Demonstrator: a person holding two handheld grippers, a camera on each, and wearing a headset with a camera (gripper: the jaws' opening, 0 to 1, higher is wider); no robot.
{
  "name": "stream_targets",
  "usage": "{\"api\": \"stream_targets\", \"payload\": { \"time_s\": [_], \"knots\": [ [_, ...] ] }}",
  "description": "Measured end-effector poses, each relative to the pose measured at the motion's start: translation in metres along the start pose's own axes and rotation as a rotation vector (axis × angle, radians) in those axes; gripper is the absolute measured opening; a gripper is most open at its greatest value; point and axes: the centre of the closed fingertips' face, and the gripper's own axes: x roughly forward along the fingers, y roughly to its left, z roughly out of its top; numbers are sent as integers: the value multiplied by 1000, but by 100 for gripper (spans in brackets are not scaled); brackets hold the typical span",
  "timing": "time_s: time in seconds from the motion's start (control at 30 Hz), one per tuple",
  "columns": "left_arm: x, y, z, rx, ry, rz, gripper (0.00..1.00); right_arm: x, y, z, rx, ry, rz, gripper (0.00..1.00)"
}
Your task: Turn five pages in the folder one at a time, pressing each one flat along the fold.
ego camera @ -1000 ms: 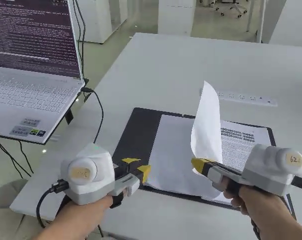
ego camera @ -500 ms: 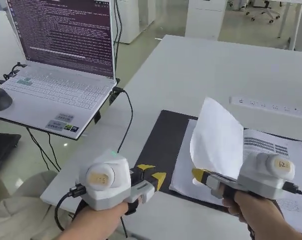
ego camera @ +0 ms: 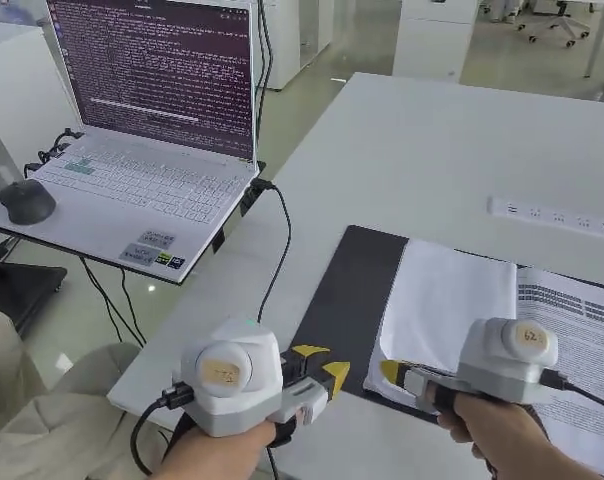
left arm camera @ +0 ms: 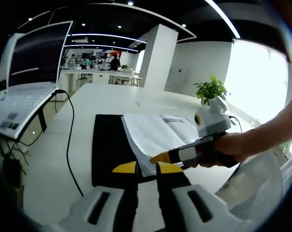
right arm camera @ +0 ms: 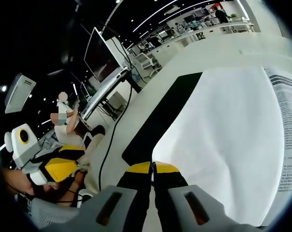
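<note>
Head view at a white workbench [ego camera: 422, 140]: a person works on a black folder [ego camera: 347, 300] with a handheld gripper in each hand. The right gripper [ego camera: 390, 372], at the folder's near edge, has its yellow jaws pressed together on the near left corner of a blank white page [ego camera: 452, 300]. The pinch itself sits behind the jaw tips and is hard to make out. The page bows up off the folder rather than lying flat, just left of a printed sheet [ego camera: 572, 320] whose text is too small to read. Where the two meet along the fold cannot be told. The folder's right side and the sheet's far right run out of frame, and the right hand [ego camera: 492, 430] covers part of the near edge. The left gripper [ego camera: 322, 365] hovers just beyond the folder's near left corner, apart from the page. The left gripper view shows its jaws slightly parted with nothing between them. On the far left an open laptop [ego camera: 152, 150] sits on a lower surface, its screen lines illegible and its top cut off, with a dark mouse [ego camera: 27, 200] beside it. A black cable [ego camera: 280, 250] leaves the laptop's right side and drops past the workbench's edge. A white power strip [ego camera: 557, 215] lies far right, its end cropped
</note>
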Motion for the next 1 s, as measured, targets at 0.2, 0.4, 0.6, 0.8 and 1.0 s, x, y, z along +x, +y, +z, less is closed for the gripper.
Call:
{"api": "stream_targets", "payload": {
  "time_s": [0.2, 0.4, 0.6, 0.8, 1.0],
  "knots": [
    [5, -1, -1, -1, 8, -5, 13, 1, 0, -4, 37, 6, 18, 6],
    [15, -4, 0, 17, 22, -21, 13, -9, 7, -4, 71, -10, 67, 8],
    [35, -12, -2, 61, 57, -53, 13, -36, -13, 6, 122, -75, 43, 6],
    [66, -19, -18, 132, 125, -88, 10, -61, -49, 11, 180, -128, -24, 4],
    [97, -20, -41, 193, 197, -104, 7, -78, -77, 25, 235, -183, -65, 4]
  ]
}}
